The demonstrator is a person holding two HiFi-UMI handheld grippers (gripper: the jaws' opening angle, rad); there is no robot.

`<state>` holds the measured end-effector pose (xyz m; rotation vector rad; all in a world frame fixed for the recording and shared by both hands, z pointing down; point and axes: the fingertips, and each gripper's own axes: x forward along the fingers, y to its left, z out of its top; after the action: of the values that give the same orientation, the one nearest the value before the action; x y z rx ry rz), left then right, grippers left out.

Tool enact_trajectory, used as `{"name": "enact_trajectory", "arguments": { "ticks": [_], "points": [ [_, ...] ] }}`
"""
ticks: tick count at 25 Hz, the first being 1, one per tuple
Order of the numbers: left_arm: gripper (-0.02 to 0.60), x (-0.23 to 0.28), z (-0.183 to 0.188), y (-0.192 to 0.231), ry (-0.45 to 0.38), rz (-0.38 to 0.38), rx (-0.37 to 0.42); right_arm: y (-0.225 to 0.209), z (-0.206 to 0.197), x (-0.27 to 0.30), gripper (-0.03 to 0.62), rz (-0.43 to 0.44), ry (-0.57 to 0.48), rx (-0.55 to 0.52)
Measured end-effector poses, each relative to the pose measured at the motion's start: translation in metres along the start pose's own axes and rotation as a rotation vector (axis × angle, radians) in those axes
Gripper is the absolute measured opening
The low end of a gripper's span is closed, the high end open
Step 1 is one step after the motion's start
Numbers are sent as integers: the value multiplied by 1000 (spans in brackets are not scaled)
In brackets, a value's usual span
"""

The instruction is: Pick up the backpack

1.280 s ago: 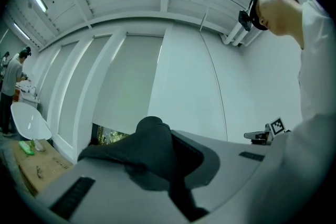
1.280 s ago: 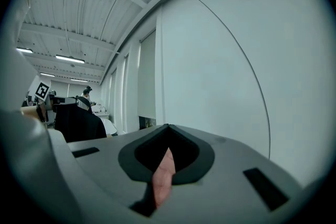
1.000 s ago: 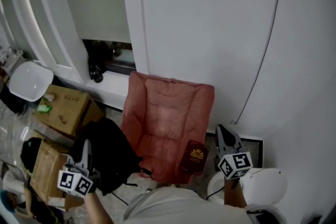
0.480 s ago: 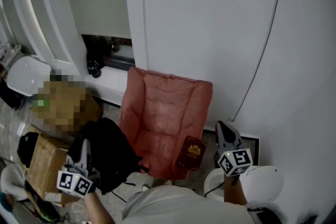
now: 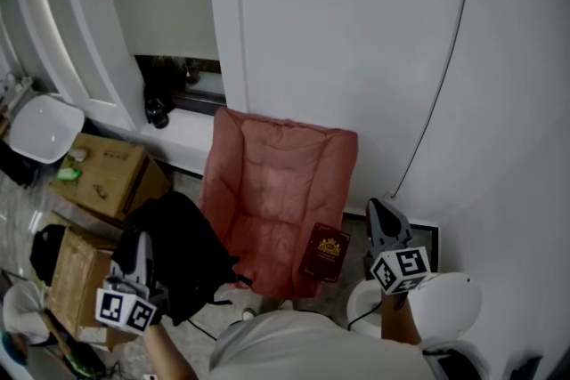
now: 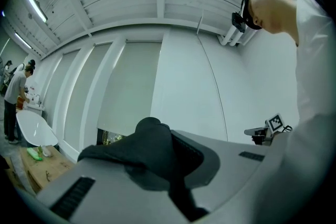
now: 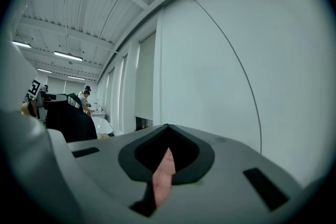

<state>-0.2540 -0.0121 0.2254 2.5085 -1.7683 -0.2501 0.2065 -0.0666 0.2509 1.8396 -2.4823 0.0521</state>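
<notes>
— Where's the backpack?
— My left gripper point(image 5: 140, 246) is clamped on a fold of its black fabric. The backpack point(image 5: 183, 254) hangs from it, just left of the pink padded chair point(image 5: 276, 187) and in front of the cardboard boxes point(image 5: 111, 178).

— And your other gripper?
— My right gripper point(image 5: 381, 214) has its jaws together on nothing, near the chair's right edge.

— What's the room like?
— A white wall point(image 5: 356, 58) stands behind the chair, and a dark red booklet point(image 5: 325, 252) lies on its seat. There's a white seat point(image 5: 44, 127) farther left on a pale floor point(image 5: 22, 214).
</notes>
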Motion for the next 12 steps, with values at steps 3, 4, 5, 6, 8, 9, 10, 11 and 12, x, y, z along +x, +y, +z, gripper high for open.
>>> {"name": "enact_trajectory", "arguments": {
  "ticks": [3, 4, 5, 6, 8, 9, 10, 11, 12],
  "points": [
    [17, -2, 3, -1, 0, 0, 17, 2, 1, -3, 21, 1, -4, -1],
    [17, -3, 5, 0, -1, 2, 19, 3, 2, -4, 21, 1, -6, -1],
    [17, -4, 6, 1, -3, 5, 18, 4, 2, -4, 21, 1, -7, -1],
    [17, -5, 8, 3, -4, 7, 18, 5, 3, -4, 21, 2, -7, -2],
    [17, -7, 9, 4, -6, 12, 17, 6, 4, -2, 20, 3, -9, -1],
    [17, -8, 10, 5, -7, 14, 16, 6, 5, -2, 21, 3, -11, 0],
    [17, -9, 10, 5, -8, 17, 14, 7, 6, -2, 21, 4, -14, 1],
    [17, -10, 11, 6, -10, 20, 12, 9, 7, -3, 21, 5, -17, 0],
    [17, -12, 11, 7, -10, 23, 10, 10, 8, -4, 21, 7, -21, -3]
  ]
}}
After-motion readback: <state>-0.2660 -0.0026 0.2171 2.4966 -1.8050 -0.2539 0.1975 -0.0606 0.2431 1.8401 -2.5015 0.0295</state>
